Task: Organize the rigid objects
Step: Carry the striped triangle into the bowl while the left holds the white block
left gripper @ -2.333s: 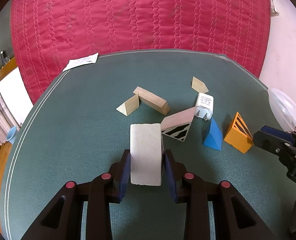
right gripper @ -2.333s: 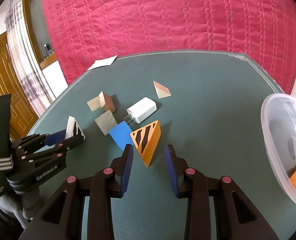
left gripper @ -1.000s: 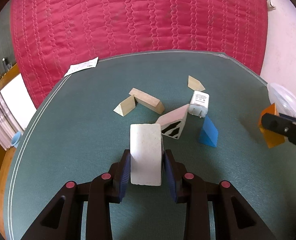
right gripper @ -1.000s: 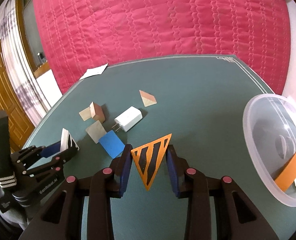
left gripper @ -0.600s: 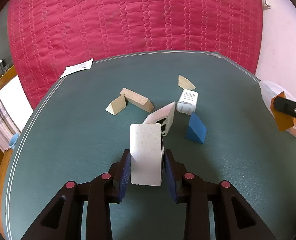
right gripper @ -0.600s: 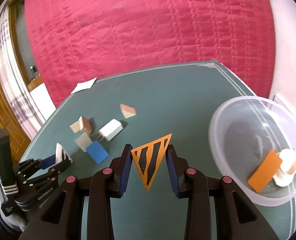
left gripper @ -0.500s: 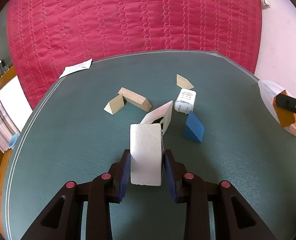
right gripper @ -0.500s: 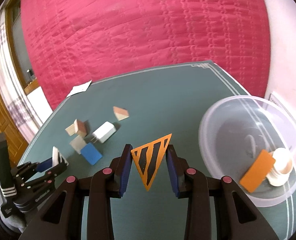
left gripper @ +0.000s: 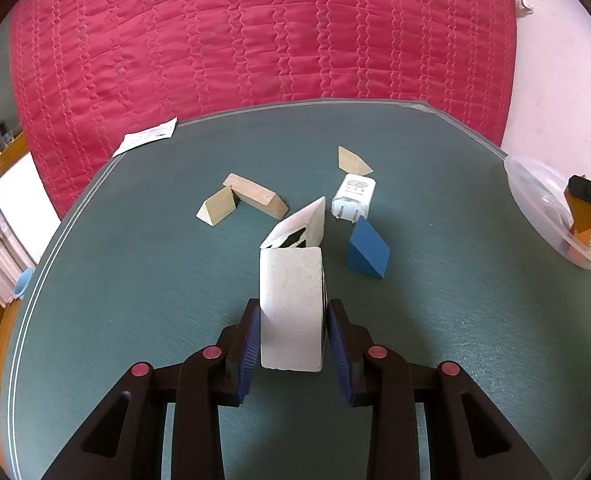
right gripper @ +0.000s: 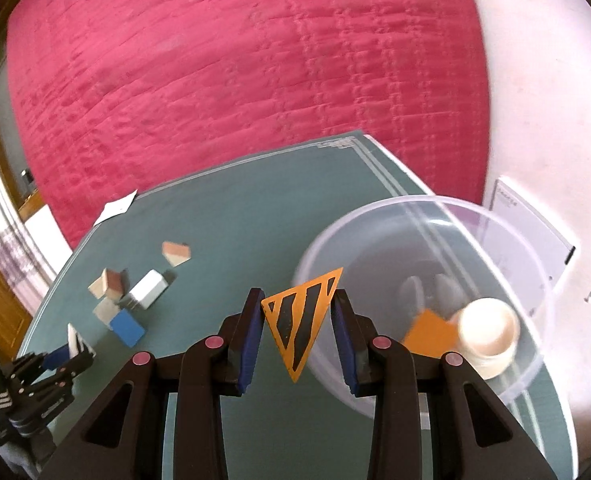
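Right gripper (right gripper: 297,330) pinching orange wedge (right gripper: 301,320), held over the near rim of the bowl (right gripper: 379,216); left gripper (left gripper: 293,336) clamped on white block (left gripper: 291,304) above the mat (left gripper: 135,280). Best carried further over the bowl's middle, lowered close, then released gently, clear of the contents; left block held level meanwhile. Inside the bowl: orange piece (right gripper: 429,332), cream cup (right gripper: 487,330), two blurred grey shapes behind.

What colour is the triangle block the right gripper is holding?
The triangle block is orange with black stripes. It shows best in the right wrist view, clamped in the right gripper.
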A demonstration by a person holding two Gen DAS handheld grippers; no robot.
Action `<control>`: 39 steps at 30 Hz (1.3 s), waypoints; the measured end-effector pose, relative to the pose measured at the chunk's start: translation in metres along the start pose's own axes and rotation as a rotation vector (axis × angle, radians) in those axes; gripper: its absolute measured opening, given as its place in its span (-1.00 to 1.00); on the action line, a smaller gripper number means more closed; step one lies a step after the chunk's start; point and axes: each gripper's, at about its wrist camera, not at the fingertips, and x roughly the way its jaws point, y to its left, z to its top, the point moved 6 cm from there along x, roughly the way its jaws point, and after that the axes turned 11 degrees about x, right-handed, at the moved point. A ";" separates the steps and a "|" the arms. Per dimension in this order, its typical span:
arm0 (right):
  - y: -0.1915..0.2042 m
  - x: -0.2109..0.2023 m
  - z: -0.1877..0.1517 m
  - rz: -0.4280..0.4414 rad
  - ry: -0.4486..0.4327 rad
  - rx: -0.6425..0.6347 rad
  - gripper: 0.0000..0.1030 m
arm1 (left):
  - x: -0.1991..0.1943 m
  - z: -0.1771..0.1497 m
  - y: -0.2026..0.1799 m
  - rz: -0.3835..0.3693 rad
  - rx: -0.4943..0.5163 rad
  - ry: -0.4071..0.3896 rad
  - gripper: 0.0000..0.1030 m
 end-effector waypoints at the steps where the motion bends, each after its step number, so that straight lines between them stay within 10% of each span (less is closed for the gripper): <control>1: -0.007 -0.002 0.003 -0.009 -0.008 0.011 -0.32 | 0.000 0.000 -0.001 -0.002 0.001 0.001 -0.32; 39: -0.123 -0.020 0.051 -0.081 -0.095 0.304 -0.32 | -0.022 0.031 -0.050 -0.058 0.080 -0.052 -0.32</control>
